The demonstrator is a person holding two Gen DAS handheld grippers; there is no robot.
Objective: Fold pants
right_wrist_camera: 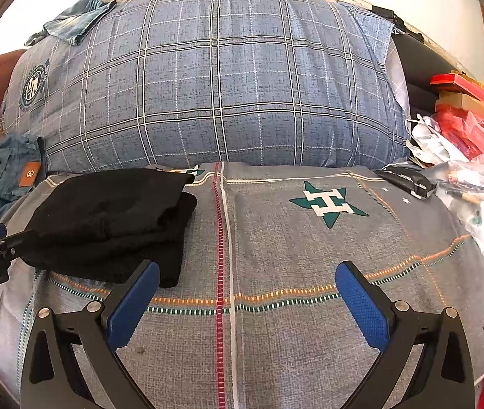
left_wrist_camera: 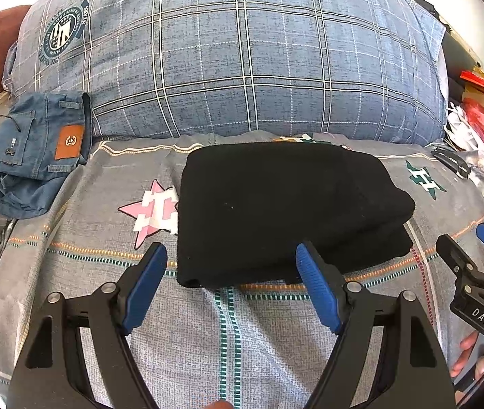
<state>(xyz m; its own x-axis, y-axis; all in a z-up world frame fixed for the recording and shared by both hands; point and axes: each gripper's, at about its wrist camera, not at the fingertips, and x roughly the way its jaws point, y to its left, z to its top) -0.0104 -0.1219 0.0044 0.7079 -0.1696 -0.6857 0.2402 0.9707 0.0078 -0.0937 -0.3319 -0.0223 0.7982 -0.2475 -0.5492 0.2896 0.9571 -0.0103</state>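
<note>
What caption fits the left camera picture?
Open left gripper hovers by folded black pants on the bedspread.

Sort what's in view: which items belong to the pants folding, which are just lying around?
Job:
- black pants, folded into a stack on the bedspread
- left claw, open, nothing in it
- right claw, open, nothing in it

Lying about:
- plaid pillow
- blue jeans at the left, possibly queued
- red packages and plastic bags at the right

Pants [left_wrist_camera: 276,211] before pillow [left_wrist_camera: 242,51], apparently touching
</note>
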